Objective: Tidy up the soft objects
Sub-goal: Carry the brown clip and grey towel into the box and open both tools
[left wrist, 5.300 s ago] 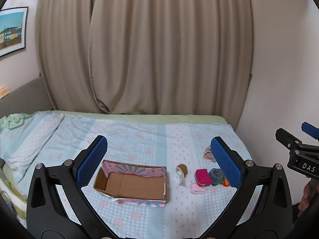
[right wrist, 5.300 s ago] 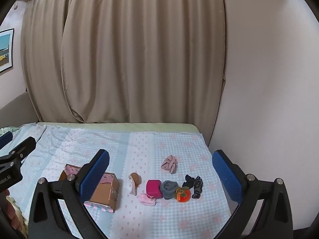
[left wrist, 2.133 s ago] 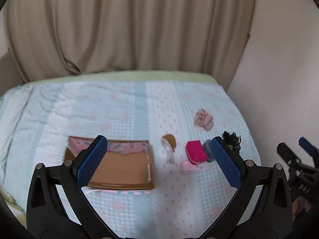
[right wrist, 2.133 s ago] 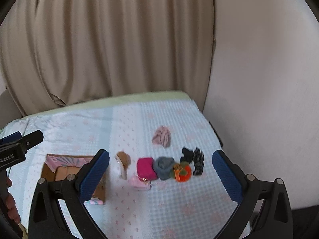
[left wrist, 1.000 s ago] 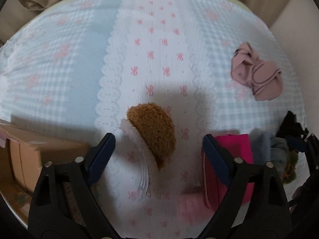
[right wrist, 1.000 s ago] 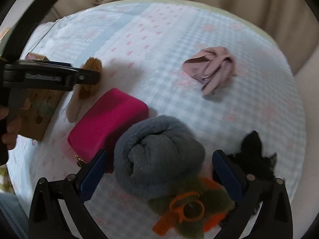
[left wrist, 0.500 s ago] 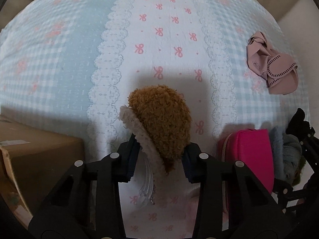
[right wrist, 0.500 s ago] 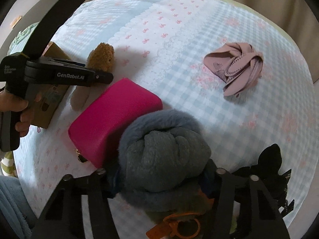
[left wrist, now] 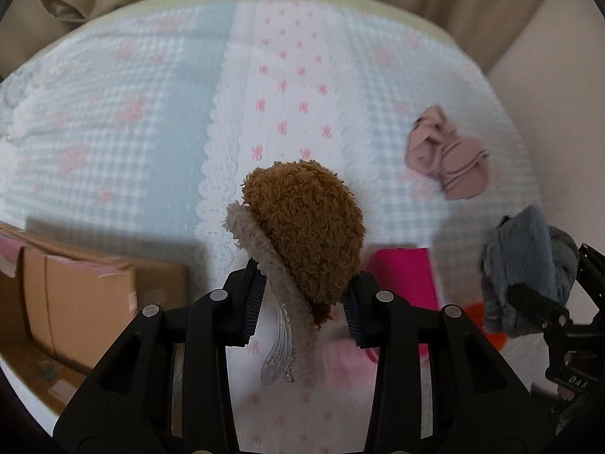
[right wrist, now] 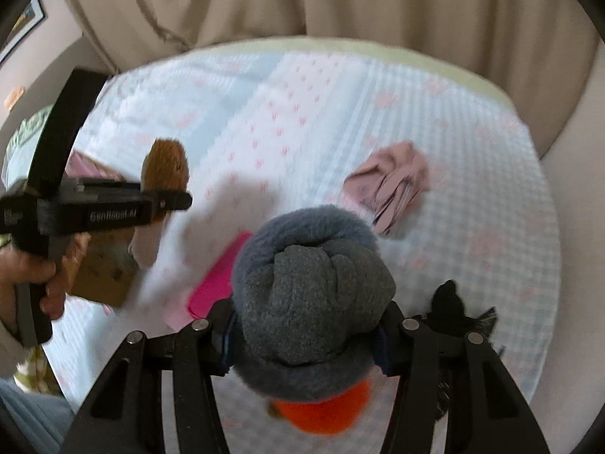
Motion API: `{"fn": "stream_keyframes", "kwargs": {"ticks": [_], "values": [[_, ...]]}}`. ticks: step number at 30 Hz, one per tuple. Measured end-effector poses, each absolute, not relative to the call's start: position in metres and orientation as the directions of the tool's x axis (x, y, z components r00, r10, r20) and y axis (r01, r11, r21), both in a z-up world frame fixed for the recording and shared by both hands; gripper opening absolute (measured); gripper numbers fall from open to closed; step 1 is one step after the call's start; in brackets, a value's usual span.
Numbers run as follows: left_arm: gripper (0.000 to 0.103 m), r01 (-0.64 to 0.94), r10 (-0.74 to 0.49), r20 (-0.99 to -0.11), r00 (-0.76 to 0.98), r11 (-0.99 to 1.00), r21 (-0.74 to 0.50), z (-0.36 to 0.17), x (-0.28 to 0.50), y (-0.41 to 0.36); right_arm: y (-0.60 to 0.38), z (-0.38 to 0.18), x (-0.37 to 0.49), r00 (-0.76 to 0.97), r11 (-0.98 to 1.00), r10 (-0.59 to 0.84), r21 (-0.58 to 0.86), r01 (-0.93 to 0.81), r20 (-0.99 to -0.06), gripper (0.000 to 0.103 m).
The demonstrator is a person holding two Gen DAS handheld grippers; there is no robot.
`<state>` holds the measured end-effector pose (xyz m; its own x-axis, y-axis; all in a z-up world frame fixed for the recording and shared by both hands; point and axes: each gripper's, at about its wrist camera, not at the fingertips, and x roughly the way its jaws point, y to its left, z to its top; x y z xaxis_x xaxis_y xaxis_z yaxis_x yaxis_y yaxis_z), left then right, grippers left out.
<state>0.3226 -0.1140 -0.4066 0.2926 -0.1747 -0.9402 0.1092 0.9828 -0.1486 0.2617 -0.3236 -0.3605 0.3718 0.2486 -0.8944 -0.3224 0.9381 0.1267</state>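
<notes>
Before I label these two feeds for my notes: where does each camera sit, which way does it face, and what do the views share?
Left wrist: on the left gripper, facing steeply down its fingers at the bed; shows its jaws shut on the brown plush clip.
Right wrist: on the right gripper, facing down at the bed; shows its jaws shut on the grey roll, plus the left hand.
Shared: clip, roll, pink cloth, magenta pouch, box.

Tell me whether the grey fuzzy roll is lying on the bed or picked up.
Picked up: the grey fuzzy roll is clamped in the right gripper, which has just closed on it.
</notes>
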Motion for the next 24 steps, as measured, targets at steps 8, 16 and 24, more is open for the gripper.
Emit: {"fn": "stream_keyframes", "kwargs": {"ticks": [8,16,24], "values": [[0.033,0.118,-0.213,-0.898,0.386,0.976,-0.18,-0.328,0.284,-0.108,-0.305,-0.279,0.235,0.485,0.969,0.209,0.111,-0.221,-0.849,0.05],[0.033,0.071,-0.202,-0.845,0.495,0.979,-0.192,-0.242,0.244,-0.057,-0.268,-0.205,0.213,0.531,0.962,0.263,0.182,-0.202,-0.806,0.05],[0.033,-0.01,-0.151,-0.828,0.539,0.983,-0.185,-0.202,0.209,0.039,-0.172,-0.179,0.199,0.527,0.949,0.3,0.192,-0.25,-0.795,0.05]]}}
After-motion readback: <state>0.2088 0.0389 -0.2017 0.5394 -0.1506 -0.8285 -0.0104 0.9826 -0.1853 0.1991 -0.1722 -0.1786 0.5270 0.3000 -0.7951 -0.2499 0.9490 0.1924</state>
